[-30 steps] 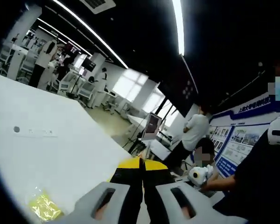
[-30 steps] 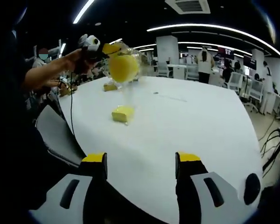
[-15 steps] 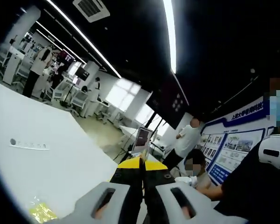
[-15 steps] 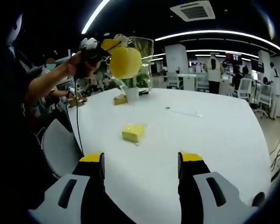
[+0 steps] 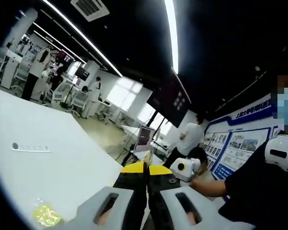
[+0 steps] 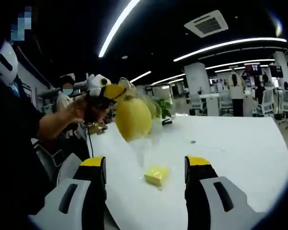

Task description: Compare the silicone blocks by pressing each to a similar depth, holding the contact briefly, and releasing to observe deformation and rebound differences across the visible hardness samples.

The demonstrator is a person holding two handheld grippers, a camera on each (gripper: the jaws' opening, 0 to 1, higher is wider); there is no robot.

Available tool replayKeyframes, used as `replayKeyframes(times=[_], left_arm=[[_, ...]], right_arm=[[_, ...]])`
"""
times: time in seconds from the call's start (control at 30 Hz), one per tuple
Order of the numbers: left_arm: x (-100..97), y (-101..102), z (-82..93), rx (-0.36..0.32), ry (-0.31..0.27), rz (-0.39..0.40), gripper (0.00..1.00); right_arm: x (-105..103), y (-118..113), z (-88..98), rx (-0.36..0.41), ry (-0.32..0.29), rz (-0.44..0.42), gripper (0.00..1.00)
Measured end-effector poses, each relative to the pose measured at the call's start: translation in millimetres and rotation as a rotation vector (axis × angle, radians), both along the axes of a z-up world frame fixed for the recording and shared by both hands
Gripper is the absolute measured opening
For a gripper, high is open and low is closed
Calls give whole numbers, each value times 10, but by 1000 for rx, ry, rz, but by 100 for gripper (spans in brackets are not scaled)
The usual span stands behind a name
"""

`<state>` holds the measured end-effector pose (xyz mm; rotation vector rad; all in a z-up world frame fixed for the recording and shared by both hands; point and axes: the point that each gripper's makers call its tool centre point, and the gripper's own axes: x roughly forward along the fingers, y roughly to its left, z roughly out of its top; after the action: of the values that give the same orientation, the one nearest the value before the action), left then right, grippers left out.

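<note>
Left gripper [image 6: 116, 92] pinches a bagged yellow block [image 6: 133, 119] aloft – right gripper [image 6: 145, 167], jaws spread, faces the table block [image 6: 156, 175] lying ahead between them

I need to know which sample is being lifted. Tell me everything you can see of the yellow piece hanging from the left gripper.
The yellow piece looks rounded, smooth and pale yellow, inside a clear, crinkly plastic bag that trails below it. It hangs in the air above the white table, pinched at its top by the left gripper, whose jaws are closed. It touches nothing else; a wrapped yellow block lies on the table beneath it.
</note>
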<state>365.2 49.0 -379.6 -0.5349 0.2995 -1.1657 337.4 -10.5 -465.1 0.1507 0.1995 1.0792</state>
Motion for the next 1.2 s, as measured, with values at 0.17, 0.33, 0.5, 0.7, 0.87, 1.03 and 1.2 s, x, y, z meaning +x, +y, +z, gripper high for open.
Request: replayKeyframes(times=[0.17,0.33,0.5,0.7,0.87,1.03,1.2], left_arm=[[-80,-48,29,-11,5,-35,0],[-133,-77,50,-26,10,-52,0],[-163,-85,60,-39,14,-61,0],[-177,-60,48,-47,22,-58,0],[-220,-59,53,-48,11,-62,0],[-229,-33,54,-39,-4,-64,0],[-216,-25,63,-34,-21,-57,0]], right_arm=[[63,332,186,51,-10,58,61],[74,583,266,145,79,133,57],[105,632,320,171,73,136,50],[94,600,331,183,93,149,31],[9,604,359,133,22,156,21],[-18,630,370,70,44,170,15],[-20,635,372,43,41,192,12]])
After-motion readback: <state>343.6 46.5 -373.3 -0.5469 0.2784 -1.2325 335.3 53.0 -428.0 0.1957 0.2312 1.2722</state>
